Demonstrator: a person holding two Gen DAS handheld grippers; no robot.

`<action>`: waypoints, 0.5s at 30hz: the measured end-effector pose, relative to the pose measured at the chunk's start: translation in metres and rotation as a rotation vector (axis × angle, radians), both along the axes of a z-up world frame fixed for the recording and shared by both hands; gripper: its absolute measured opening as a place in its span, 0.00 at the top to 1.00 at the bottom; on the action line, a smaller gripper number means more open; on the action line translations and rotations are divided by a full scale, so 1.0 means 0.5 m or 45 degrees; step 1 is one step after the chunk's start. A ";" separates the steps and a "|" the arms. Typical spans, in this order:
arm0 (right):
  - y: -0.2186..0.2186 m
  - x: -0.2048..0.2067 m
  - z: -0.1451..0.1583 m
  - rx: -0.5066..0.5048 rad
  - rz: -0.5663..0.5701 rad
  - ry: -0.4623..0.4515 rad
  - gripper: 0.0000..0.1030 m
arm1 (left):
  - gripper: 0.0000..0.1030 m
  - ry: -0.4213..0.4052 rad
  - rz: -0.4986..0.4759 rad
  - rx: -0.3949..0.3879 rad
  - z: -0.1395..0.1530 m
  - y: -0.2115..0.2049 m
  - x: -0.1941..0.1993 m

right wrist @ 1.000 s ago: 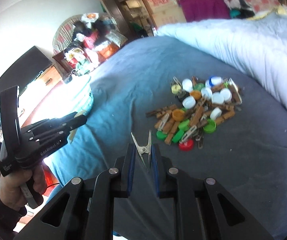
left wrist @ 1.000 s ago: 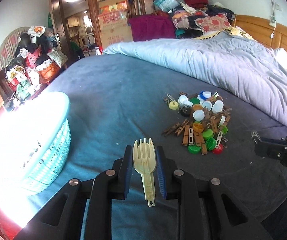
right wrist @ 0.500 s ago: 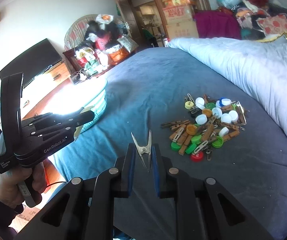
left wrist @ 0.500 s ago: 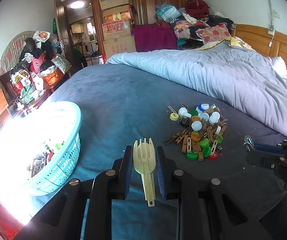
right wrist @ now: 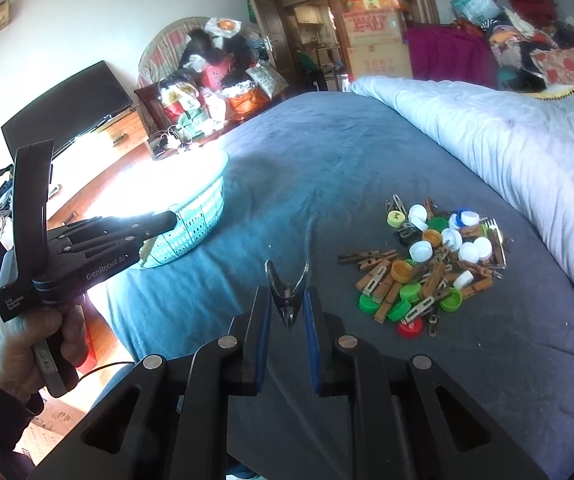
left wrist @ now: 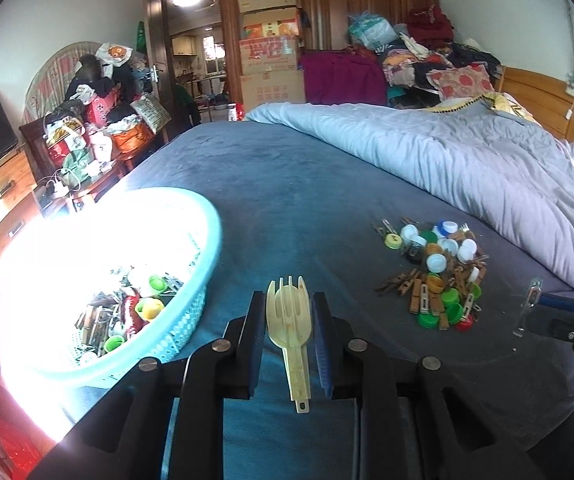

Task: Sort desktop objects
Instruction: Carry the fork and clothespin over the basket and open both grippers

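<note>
Lettering "GenRobot.AI" marks the left gripper [right wrist: 159,222], pinching a spork [left wrist: 290,322]; right gripper [right wrist: 287,300] fingers pinch a metal clip [right wrist: 287,289].

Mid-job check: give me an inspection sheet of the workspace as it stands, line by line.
Surface: blue bedspread, with a pale quilt bunched along its far right side.
Job's things: mixed pile of bottle caps and clothespins on the bedspread; turquoise basket at the bed's left edge, holding caps and clips, partly washed out by glare.
Clutter: nothing seen on the bedspread beyond the pile.
Grippers: left gripper shut on a cream plastic fork; right gripper shut on a metal clip.
Cables: thin black cord under the left hand.
Surroundings: stacked cardboard boxes, heaped clothes, TV, wooden headboard.
</note>
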State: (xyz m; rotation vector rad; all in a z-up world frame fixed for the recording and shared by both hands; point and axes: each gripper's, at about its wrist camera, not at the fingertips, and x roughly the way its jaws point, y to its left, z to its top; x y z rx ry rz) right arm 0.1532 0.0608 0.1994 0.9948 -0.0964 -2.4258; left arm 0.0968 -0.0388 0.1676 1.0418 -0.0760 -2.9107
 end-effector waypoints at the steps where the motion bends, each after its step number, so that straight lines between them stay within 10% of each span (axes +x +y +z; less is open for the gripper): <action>1: -0.006 -0.005 0.001 0.002 0.005 -0.002 0.84 | 0.77 0.000 0.007 -0.002 0.001 -0.011 -0.003; 15: -0.129 -0.098 0.035 0.006 0.116 0.028 0.84 | 0.77 0.035 0.176 -0.033 0.035 -0.190 -0.051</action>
